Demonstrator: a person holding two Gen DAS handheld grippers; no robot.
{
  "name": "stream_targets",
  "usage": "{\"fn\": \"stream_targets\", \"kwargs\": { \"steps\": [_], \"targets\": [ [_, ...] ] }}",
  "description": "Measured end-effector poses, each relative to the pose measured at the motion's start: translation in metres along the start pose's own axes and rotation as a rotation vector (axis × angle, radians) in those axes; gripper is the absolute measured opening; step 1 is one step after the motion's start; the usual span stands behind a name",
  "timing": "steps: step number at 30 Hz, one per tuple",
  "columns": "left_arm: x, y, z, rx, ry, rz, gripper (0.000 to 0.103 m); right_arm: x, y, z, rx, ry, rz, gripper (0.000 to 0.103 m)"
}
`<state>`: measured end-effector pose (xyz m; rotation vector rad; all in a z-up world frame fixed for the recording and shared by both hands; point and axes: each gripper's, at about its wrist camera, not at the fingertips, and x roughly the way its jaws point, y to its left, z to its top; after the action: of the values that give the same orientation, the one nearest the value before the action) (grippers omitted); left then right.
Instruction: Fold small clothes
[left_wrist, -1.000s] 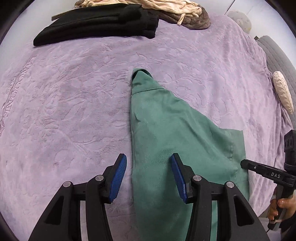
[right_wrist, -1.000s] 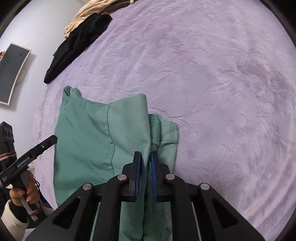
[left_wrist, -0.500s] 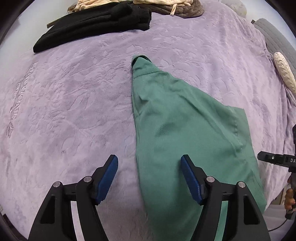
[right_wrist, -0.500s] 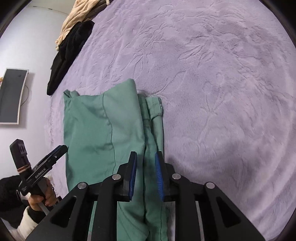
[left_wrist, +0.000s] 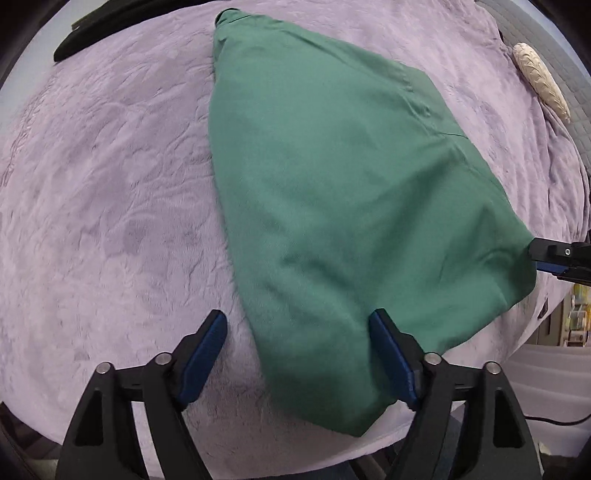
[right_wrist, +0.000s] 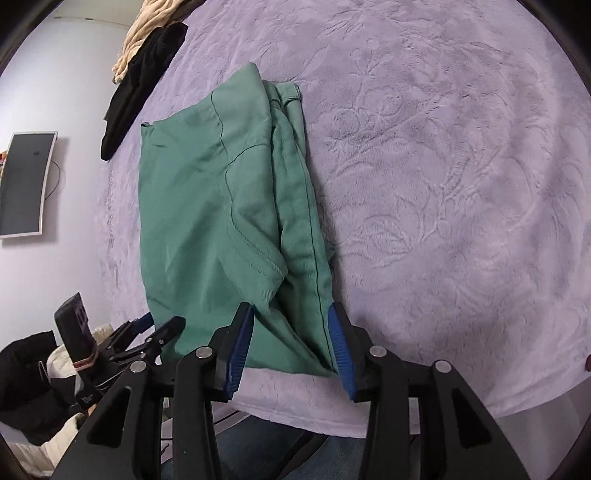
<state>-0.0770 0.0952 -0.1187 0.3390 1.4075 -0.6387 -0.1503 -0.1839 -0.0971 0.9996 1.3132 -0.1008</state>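
Lilac bedspread (left_wrist: 110, 184); green garment (left_wrist: 332, 184) centre-frame, just released; left gripper (left_wrist: 297, 354) and right gripper (right_wrist: 291, 341) jaws opening, cloth unpinched; fold laid.

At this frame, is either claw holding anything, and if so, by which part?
Nothing is held. Both the left claw and right claw are opening over the near edge of the folded green cotton garment; the pads press on nothing.
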Motion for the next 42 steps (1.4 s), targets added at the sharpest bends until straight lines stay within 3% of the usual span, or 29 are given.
{"fn": "stream_targets", "kwargs": {
  "steps": [3,9,20,35,37,42],
  "targets": [
    [-0.002,0.005,-0.006,-0.040,0.003,-0.026,0.083,-0.005,0.010,-0.008,-0.037,-0.014,-0.021,0.046],
    [-0.001,0.003,-0.003,-0.033,0.009,-0.001,0.083,0.007,0.021,-0.007,-0.029,-0.014,-0.069,0.046],
    [-0.004,0.001,-0.004,-0.052,0.029,0.017,0.083,0.024,-0.015,-0.012,0.113,0.010,-0.129,0.044],
    [-0.001,-0.007,0.004,-0.034,0.047,0.043,0.084,0.037,-0.022,-0.016,0.136,0.035,-0.178,0.045],
    [-0.002,-0.005,0.004,-0.032,0.043,0.074,0.103,0.037,-0.022,-0.016,0.138,0.037,-0.183,0.045],
    [0.000,0.000,0.002,-0.055,0.046,0.076,0.103,0.038,-0.020,-0.018,0.129,0.039,-0.194,0.049]
  ]
}}
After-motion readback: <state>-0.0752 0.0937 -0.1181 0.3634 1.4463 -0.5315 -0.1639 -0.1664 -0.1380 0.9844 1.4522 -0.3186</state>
